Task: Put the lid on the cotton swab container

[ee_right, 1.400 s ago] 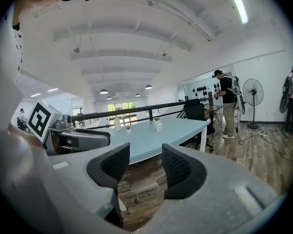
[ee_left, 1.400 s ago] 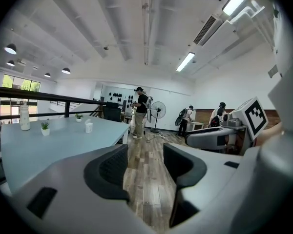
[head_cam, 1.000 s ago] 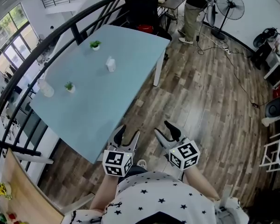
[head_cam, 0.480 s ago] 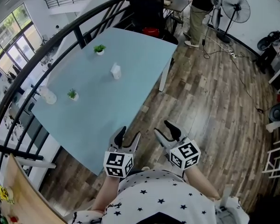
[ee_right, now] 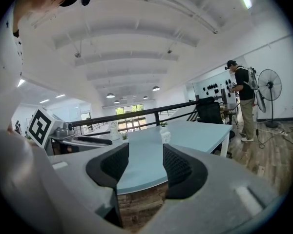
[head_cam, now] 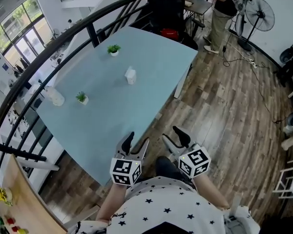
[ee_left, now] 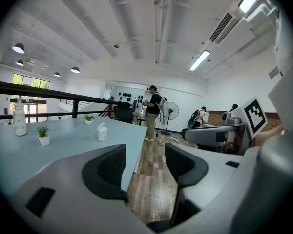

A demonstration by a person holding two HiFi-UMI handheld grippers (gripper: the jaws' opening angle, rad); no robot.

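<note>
Room: loft, wood floor (head_cam: 224,111), blue table (head_cam: 112,123).
Container (head_cam: 131,75): near the table's middle, toward its far end; lid too small to make out.
Left gripper (head_cam: 136,141): released, empty, off the table's near corner.
Right gripper (head_cam: 173,135): released, empty, over the floor.
Risk: light container likely skids or tips if the lid is pressed unbraced.

I read no words, brands or numbers. Sole signs: a black-and-white square marker (head_cam: 124,171) on the left gripper (head_cam: 138,140), another on the right gripper (head_cam: 170,133), just off the table (head_cam: 112,106) edge.
</note>
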